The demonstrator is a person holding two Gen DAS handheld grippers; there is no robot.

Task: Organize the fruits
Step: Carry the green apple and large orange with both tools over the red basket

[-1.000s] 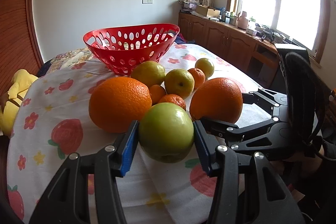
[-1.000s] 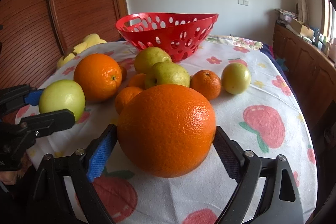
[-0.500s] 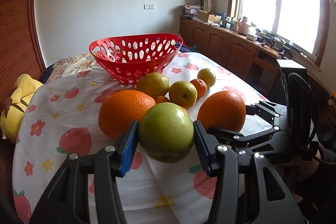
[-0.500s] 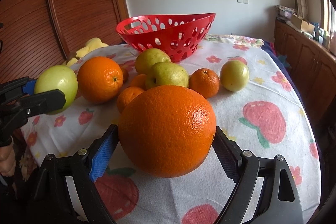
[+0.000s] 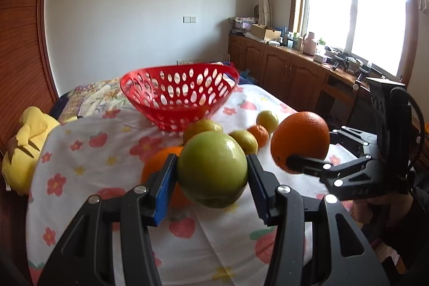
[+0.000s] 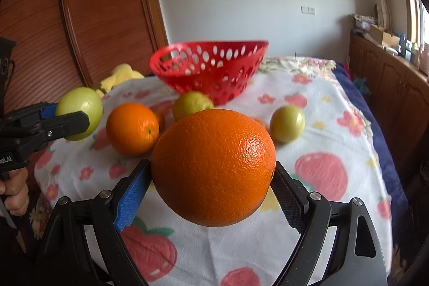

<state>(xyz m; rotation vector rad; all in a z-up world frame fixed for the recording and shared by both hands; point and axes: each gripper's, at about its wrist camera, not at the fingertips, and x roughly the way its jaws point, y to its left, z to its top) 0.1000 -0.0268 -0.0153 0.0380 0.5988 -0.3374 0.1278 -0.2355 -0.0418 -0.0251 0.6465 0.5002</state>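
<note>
Closest to me, my left gripper (image 5: 211,176) has its fingers (image 5: 163,192) clamped on the green apple (image 5: 211,169), gripped across its widest part so it cannot roll out, and it sits clear of the cloth in the lower middle of the left view. My right gripper (image 6: 211,188) holds the big orange (image 6: 214,166) the same way, fingers spread wide because the fruit is broad, filling the centre of the right view. I carry both raised so they pass over the loose fruit beneath. Behind them, mid-frame, another orange (image 6: 132,127), a few yellow-green fruits (image 6: 287,122) and a small tangerine (image 5: 258,135) lie clustered on the strawberry-print cloth (image 6: 335,152) covering the tabletop, waiting their turn. Farthest, above centre, stands the red basket (image 5: 179,98); it looks empty through its holes, though blur makes that uncertain. It is where I judge both fruits belong.
</note>
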